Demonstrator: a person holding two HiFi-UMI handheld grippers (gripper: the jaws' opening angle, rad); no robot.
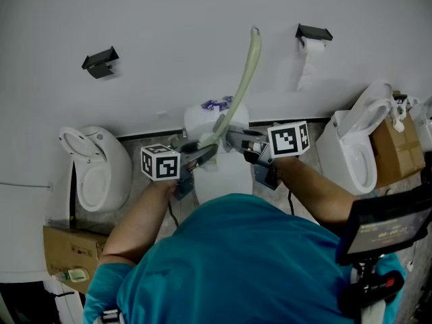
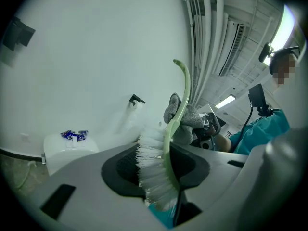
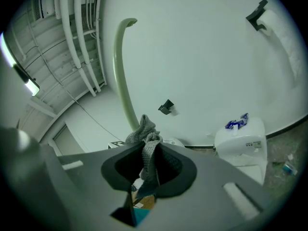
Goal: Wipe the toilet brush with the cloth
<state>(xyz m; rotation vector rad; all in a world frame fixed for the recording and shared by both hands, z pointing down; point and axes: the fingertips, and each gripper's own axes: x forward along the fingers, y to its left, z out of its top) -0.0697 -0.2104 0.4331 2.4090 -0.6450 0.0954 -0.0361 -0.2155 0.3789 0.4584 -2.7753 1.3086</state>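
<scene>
Over the toilet tank, the left gripper clamps the toilet brush, handle toward one o'clock, steadying it for the right gripper pinching the cloth.

Overhead; two close views, shared brush

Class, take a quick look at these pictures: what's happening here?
A person faces a toilet with a gripper in each hand. The left gripper is shut on the brush at its bristle end, with the handle sticking up. The right gripper is shut on a grey cloth, which sits against the handle just above the bristles, placed for wiping.
</scene>
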